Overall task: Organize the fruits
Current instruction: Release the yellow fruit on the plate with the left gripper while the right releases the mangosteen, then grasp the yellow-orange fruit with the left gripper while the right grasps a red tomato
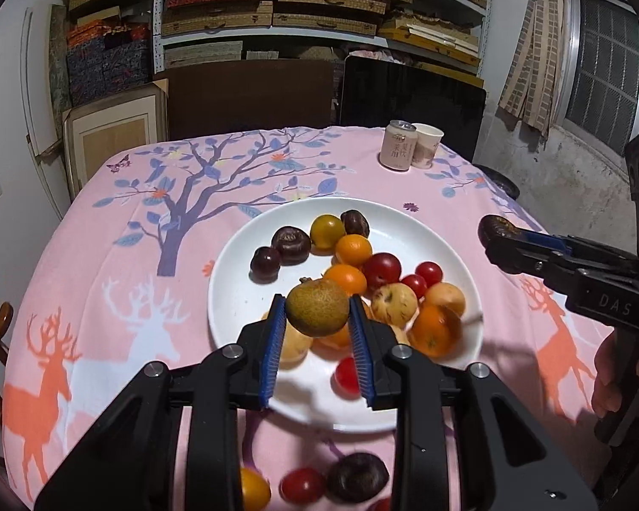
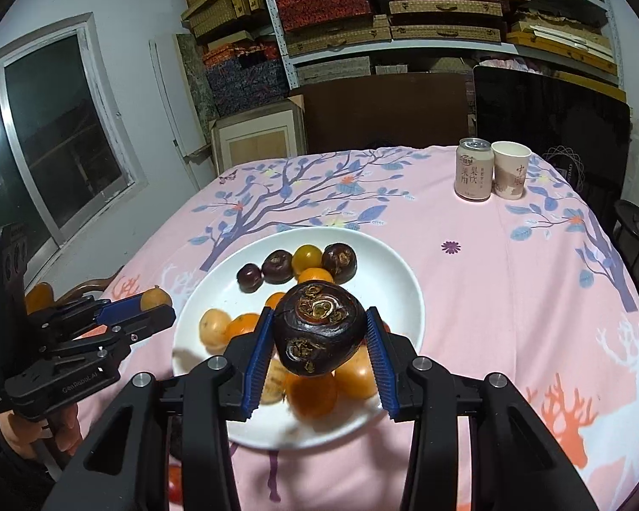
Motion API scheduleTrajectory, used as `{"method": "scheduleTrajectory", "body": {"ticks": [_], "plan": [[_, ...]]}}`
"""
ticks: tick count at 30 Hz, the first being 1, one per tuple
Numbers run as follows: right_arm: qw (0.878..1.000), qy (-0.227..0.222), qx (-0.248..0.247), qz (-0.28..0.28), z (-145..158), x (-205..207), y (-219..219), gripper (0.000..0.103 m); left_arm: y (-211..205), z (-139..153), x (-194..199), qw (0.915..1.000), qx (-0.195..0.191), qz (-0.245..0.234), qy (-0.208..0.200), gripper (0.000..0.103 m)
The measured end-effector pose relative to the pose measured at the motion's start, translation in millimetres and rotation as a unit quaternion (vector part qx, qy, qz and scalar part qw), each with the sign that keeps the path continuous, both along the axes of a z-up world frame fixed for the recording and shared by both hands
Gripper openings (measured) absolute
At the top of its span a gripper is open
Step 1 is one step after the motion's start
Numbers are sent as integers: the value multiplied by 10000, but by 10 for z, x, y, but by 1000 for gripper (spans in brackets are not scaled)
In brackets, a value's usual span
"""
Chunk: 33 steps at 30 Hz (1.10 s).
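White plate (image 1: 234,298) below, the left gripper (image 1: 317,313) pinches a greenish-brown fruit (image 1: 317,306), the right gripper (image 2: 319,336) a dark water chestnut (image 2: 319,328); both seem mid-carry, needing placement spots.

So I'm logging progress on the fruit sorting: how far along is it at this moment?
Partway. Most fruit already sits on the white plate. In hand: the left gripper holds a greenish-brown fruit and the right gripper a dark water chestnut, both above the plate. Left: a few loose fruits on the pink tablecloth in front of the plate.
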State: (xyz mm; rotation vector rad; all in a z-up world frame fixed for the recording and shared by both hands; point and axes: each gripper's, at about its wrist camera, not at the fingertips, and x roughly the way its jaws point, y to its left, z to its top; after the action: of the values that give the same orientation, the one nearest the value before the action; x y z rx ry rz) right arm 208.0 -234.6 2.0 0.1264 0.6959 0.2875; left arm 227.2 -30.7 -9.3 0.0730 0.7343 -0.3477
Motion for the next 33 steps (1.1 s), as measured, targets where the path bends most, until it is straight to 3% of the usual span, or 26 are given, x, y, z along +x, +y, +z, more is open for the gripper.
{"method": "scheduleTrajectory", "body": {"ticks": [3, 5, 7, 8, 10, 13, 17, 22, 26, 28, 33], "plan": [[9999, 99, -43, -39, -59, 182, 72, 43, -58, -82, 230, 9999, 79, -27, 135, 30], [9998, 166, -64, -38, -112, 301, 121, 46, -89, -155, 363, 9996, 133, -4, 263, 48], [9995, 300, -58, 57, -189, 407, 173, 56, -42, -194, 437, 9993, 72, 128, 333, 51], [9995, 309, -103, 18, -216, 417, 191, 56, 0, -200, 439, 9992, 2, 166, 368, 51], [9993, 355, -79, -2, -245, 376, 188, 56, 94, -179, 382, 9992, -87, 213, 337, 52], [9990, 445, 72, -37, -263, 207, 106, 56, 267, -142, 185, 9993, -93, 271, 225, 62], [9984, 532, 127, 163, -316, -187, 87, 58, 530, -148, -197, 9995, 59, 291, 122, 68], [9964, 533, -34, 654, -483, -715, 265, 59, 802, -361, -622, 9985, 285, 391, 259, 69], [9948, 725, 97, 713, -667, -923, 313, 59, 815, -627, -762, 9964, 583, 415, 453, 71], [9945, 809, 107, 649, -743, -986, 332, 59, 797, -675, -791, 9970, 461, 276, 549, 71], [9942, 888, -34, 603, -825, -1154, 400, 59, 685, -734, -784, 9972, 524, 96, 523, 60]]}}
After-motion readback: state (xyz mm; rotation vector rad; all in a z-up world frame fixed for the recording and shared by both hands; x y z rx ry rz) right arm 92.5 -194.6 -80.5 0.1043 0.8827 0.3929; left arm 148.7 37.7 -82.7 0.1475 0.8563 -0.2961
